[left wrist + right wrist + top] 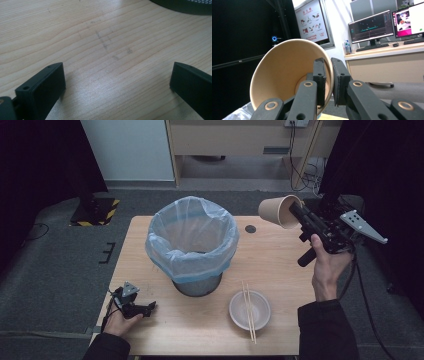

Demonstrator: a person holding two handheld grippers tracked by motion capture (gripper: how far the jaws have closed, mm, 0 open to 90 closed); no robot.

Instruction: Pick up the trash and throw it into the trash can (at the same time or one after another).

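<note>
A brown paper cup hangs in the air above the table's far right, lying on its side. My right gripper is shut on the cup's rim. In the right gripper view one jaw sits inside the paper cup and the other outside, pinching the wall at my right gripper. My left gripper rests on the wooden table near the front left corner, held by a hand. Its jaws stand wide apart over bare wood, seen at my left gripper, with nothing between them.
A mesh bin lined with a pale blue bag stands mid-table; its dark base edges the left gripper view. A white bowl with chopsticks across it sits front right. A small dark disc lies beyond the bin.
</note>
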